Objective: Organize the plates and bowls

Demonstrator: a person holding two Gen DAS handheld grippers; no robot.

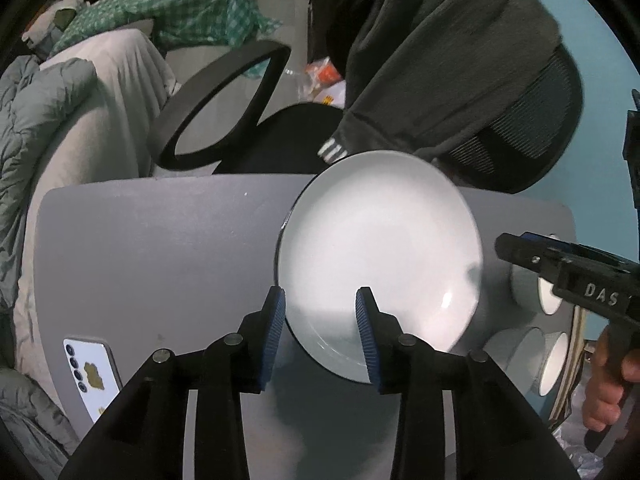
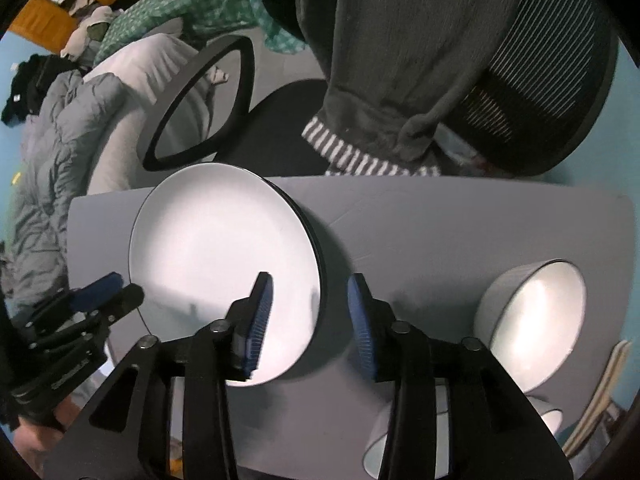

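Note:
A large white plate with a dark rim (image 1: pixel 380 248) lies on the grey table (image 1: pixel 160 248); in the right wrist view the plate (image 2: pixel 216 256) appears to sit on top of another plate. My left gripper (image 1: pixel 320 300) is open, its blue pads straddling the plate's near-left edge. My right gripper (image 2: pixel 310 292) is open, straddling the plate's right edge; it also shows in the left wrist view (image 1: pixel 520 248). Grey bowls with white insides (image 2: pixel 532 312) stand at the right of the table, also in the left wrist view (image 1: pixel 544 292).
A white phone (image 1: pixel 92 376) lies at the table's near-left corner. A black office chair (image 1: pixel 280 136) with a dark hoodie (image 1: pixel 432 52) draped on it stands behind the table. Bedding (image 1: pixel 48 128) lies to the left. Another bowl (image 2: pixel 384 444) sits under my right gripper.

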